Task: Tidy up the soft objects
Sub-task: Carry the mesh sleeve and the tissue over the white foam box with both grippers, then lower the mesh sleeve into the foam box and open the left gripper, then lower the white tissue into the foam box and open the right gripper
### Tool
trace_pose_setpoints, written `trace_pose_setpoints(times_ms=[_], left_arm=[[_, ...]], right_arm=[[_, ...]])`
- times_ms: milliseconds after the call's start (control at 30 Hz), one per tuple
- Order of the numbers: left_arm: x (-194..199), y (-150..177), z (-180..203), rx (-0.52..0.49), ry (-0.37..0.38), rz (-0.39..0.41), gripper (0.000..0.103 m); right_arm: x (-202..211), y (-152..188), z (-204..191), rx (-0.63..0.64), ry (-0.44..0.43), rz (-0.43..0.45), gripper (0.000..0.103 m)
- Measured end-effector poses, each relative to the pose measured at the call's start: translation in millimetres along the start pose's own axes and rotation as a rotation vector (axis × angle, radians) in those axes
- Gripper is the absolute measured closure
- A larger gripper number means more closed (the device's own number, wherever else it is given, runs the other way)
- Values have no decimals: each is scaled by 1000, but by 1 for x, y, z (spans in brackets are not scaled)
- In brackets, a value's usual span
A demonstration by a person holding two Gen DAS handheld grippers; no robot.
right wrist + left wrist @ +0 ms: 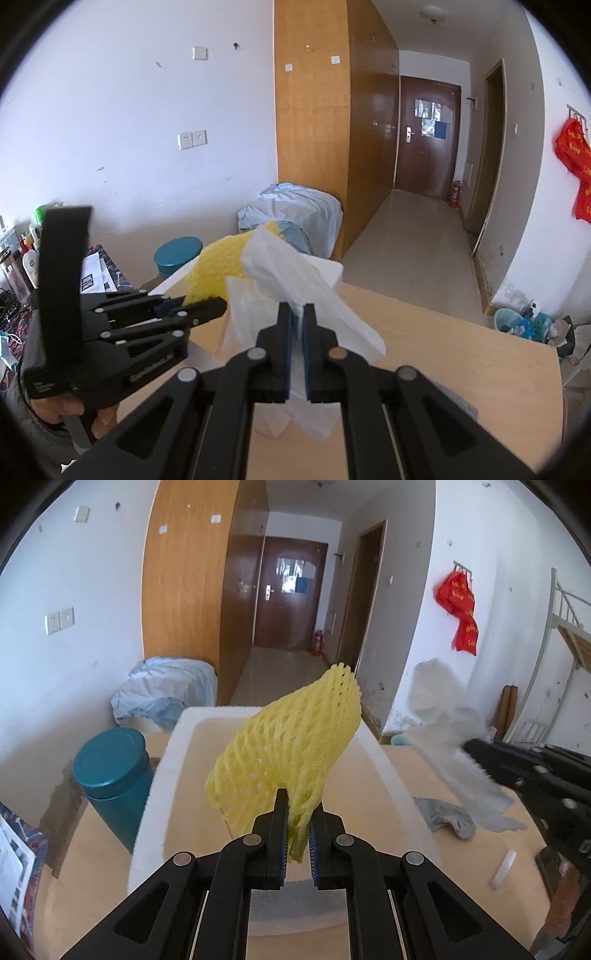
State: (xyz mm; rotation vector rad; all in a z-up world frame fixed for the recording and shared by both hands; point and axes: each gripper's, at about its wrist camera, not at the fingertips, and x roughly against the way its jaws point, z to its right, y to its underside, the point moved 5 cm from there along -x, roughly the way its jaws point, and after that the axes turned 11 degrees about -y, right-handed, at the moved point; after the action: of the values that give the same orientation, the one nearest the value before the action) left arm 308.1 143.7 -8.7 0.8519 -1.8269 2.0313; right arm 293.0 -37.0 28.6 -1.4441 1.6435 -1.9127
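Yellow foam mesh sleeve (295, 746): frame centre, clamped in left tool (297, 834) above white foam box (159, 775). White tissue (295, 273): pinched in right tool (297, 332). Step: carrying. Next: lower, release into box.

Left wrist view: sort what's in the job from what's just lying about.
In the job:
yellow foam net, clamped in left gripper
white tissue, clamped in right gripper
white foam box
grey cloth

Lying about:
teal canister
white plastic strip
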Motion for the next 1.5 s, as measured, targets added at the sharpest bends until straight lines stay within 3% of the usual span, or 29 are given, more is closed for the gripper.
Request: trace_pose_setpoints(times_ms=[233, 300, 333, 400, 500, 767, 867, 1033, 1333, 1500], left_arm=[[-6, 2, -2, -7, -15, -13, 88], [-11, 2, -4, 4, -19, -35, 67], [-11, 2, -5, 5, -17, -35, 63], [-7, 3, -7, 4, -47, -11, 41], [0, 4, -11, 17, -64, 12, 27], [21, 1, -17, 41, -68, 64, 25], [28, 1, -18, 34, -80, 84, 18], [41, 4, -19, 29, -90, 120, 18], [65, 15, -36, 63, -139, 179, 7], [70, 16, -45, 82, -152, 174, 5]], right_arm=[[-1, -1, -3, 3, -6, -5, 95], [-1, -1, -5, 5, -8, -5, 95], [-1, -1, -6, 6, -9, -5, 95], [0, 0, -5, 7, -9, -4, 95], [0, -1, -6, 7, -9, -2, 95], [0, -1, -9, 14, -12, 2, 95], [0, 0, -10, 15, -15, 3, 95], [-2, -1, -13, 21, -30, 1, 95], [-14, -6, -20, 31, -66, -7, 95], [-24, -6, -24, 30, -88, -20, 95]])
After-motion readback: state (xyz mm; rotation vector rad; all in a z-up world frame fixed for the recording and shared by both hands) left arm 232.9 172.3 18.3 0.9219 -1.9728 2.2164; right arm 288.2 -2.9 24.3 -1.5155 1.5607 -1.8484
